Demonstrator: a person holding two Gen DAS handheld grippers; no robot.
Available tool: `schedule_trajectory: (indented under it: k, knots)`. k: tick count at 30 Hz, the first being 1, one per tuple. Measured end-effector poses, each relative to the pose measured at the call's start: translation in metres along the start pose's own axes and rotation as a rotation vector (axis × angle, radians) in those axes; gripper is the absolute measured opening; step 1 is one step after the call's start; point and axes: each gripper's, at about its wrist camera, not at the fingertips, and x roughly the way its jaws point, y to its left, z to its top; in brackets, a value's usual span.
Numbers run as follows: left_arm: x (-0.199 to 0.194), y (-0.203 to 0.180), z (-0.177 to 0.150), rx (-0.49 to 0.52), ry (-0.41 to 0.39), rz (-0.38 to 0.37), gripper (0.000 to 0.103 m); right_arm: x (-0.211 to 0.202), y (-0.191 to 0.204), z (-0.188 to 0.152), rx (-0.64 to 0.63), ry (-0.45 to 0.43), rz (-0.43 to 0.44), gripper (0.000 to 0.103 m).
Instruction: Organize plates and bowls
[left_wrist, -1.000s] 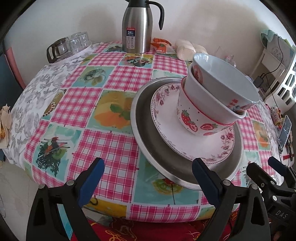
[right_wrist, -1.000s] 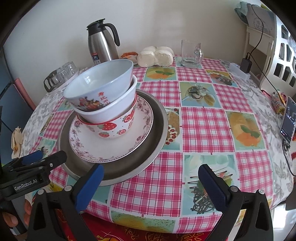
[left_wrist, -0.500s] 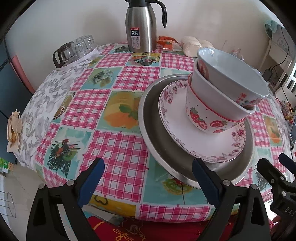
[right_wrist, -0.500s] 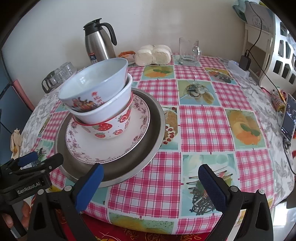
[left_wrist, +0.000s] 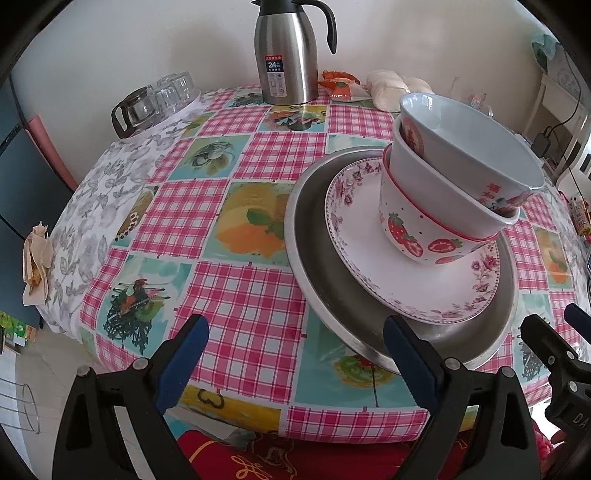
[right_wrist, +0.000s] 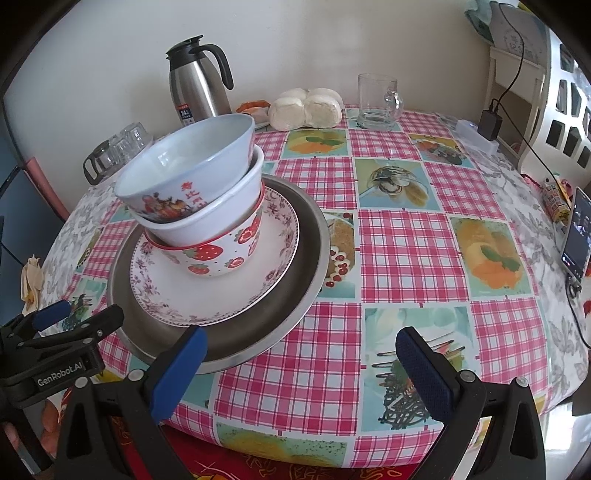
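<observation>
Both tongs, left (left_wrist: 295, 345) and right (right_wrist: 301, 360), stay spread and empty, drawn back slightly from the stacked bowls (right_wrist: 199, 192).

Free room and obstacles on the round table (right_wrist: 406, 236). The near left portion is occupied by a metal tray (right_wrist: 310, 236) bearing a floral plate (right_wrist: 221, 295) and three nested bowls (right_wrist: 207, 206) that lean to one side; passage over the tray is blocked by this stack. The checked cloth to the right of the tray, up to the table's edge, is left bare. The far edge is lined by a steel thermos (right_wrist: 197, 92), white buns (right_wrist: 304, 109), a glass mug (right_wrist: 376, 101) and glassware (left_wrist: 155, 103). A phone (right_wrist: 576, 236) is seen at the right rim.
</observation>
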Motion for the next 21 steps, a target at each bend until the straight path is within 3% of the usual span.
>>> schedule_trajectory:
  k: [21]
  knots:
    - [0.0006, 0.0024, 0.0006, -0.015, 0.001, 0.027, 0.096, 0.0023, -0.0039, -0.0016, 0.003, 0.008, -0.003, 0.103]
